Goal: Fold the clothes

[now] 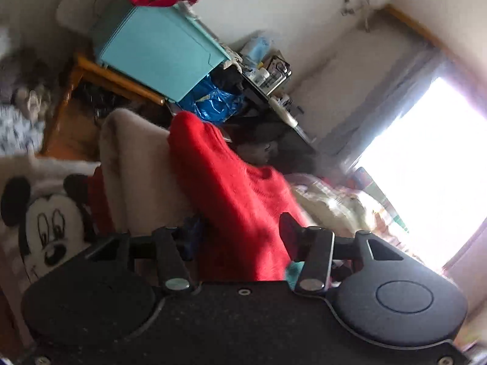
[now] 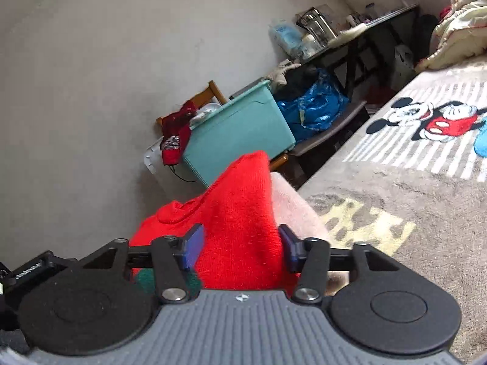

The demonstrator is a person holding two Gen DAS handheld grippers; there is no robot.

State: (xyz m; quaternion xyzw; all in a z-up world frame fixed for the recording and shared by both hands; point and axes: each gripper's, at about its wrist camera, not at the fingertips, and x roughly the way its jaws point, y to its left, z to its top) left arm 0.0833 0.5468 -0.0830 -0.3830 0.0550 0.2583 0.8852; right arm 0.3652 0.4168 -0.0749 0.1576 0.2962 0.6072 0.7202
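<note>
Two grippers, left gripper (image 1: 240,237), right gripper (image 2: 240,248), pinch fuzzy red knit sweater (image 2: 237,213).

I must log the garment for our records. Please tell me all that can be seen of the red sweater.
The red sweater is a bright red, fuzzy knit, lifted and draped, not flat. In both views it hangs between the open fingers of the right tongs and the left tongs; whether either grips it cannot be told. A rolled edge, perhaps the neckline, shows on its left in the right view. A pale pink cloth lies against it, and some green fabric shows beneath.
</note>
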